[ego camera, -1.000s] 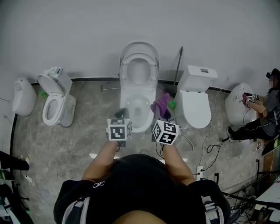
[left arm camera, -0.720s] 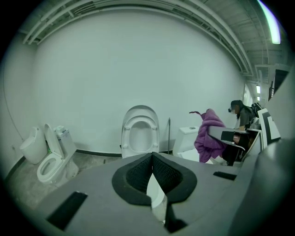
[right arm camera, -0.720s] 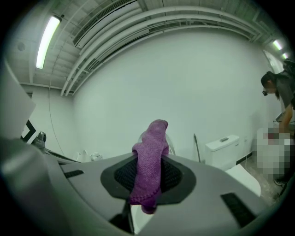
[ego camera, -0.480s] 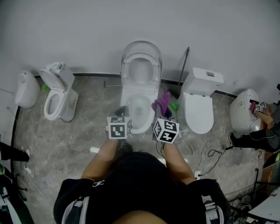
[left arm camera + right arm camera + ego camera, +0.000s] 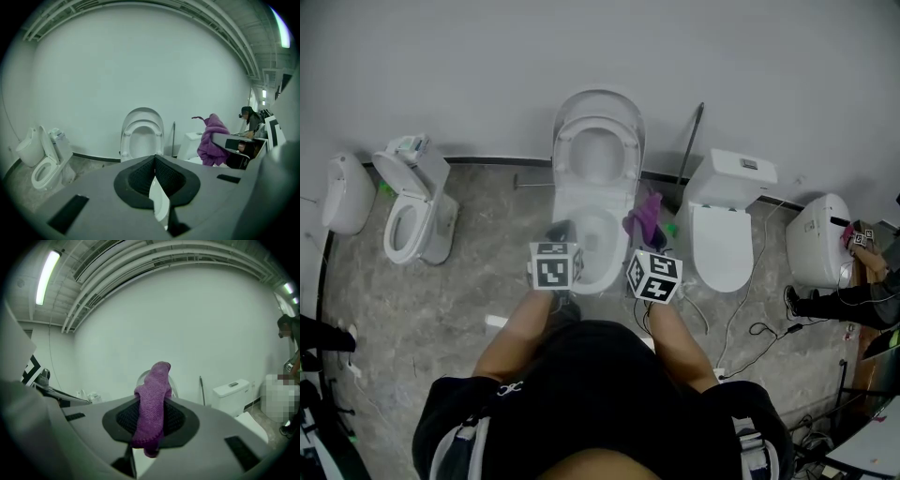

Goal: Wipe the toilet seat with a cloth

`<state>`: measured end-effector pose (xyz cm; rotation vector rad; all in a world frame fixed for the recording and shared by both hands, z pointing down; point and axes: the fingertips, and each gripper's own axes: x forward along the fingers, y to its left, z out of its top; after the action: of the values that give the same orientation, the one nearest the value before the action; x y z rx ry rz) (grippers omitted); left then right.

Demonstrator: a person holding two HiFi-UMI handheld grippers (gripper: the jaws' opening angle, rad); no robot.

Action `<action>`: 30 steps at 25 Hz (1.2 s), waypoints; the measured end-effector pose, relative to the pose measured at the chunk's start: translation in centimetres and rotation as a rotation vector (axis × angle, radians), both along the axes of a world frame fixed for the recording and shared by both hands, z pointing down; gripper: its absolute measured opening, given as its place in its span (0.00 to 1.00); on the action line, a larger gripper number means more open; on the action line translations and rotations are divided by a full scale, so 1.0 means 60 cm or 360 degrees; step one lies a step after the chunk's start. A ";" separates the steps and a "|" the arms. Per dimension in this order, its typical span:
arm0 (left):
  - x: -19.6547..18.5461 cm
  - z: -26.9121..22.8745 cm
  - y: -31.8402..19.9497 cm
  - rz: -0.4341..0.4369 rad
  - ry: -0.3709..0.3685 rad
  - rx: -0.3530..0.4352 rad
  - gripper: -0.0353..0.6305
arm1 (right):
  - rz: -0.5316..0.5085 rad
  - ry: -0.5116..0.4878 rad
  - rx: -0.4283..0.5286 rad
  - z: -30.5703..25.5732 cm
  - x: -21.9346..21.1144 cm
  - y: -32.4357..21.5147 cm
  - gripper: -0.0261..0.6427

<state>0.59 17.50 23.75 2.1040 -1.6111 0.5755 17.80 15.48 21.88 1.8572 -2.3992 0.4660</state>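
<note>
Your right tool (image 5: 149, 422) is clamped on the purple knitted cloth (image 5: 153, 394); your left tool (image 5: 154, 177) is closed and empty. The white toilet seat (image 5: 142, 125) stands raised straight ahead, so press the cloth's loose end flat against its ring before sweeping.

The left forearm (image 5: 518, 335) and right forearm (image 5: 673, 336) reach forward from the torso, bare below short dark sleeves, close together and nearly parallel; each hand carries its gripper ahead of it with the marker cube on top. The left gripper (image 5: 562, 232) points forward and down, jaws pressed together with nothing between them; the right gripper (image 5: 649, 234) sits just beside it at the same reach, nearer level, jaws clamped on a purple cloth (image 5: 152, 394) that stands above them and hangs out below.
</note>
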 end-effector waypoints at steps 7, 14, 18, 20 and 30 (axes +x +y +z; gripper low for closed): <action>-0.034 0.030 -0.087 0.0047 0.0033 -0.0054 0.06 | 0.0018 0.0056 -0.0048 0.024 -0.041 -0.079 0.16; -0.107 0.038 -0.194 0.0092 0.0078 -0.0077 0.06 | 0.0064 0.0137 -0.0058 0.027 -0.115 -0.171 0.16; -0.148 0.042 -0.256 0.0138 0.0097 -0.0083 0.06 | 0.0090 0.0156 -0.0075 0.032 -0.159 -0.219 0.16; -0.167 0.045 -0.284 0.0168 0.0110 -0.0088 0.06 | 0.0113 0.0170 -0.0096 0.038 -0.177 -0.240 0.16; -0.205 0.051 -0.379 0.0318 0.0182 -0.0136 0.06 | 0.0159 0.0379 -0.0396 0.101 -0.187 -0.347 0.16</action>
<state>-11.69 -5.22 26.84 2.2058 -1.3014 0.5658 6.56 -5.31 27.94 1.8139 -2.0054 0.4939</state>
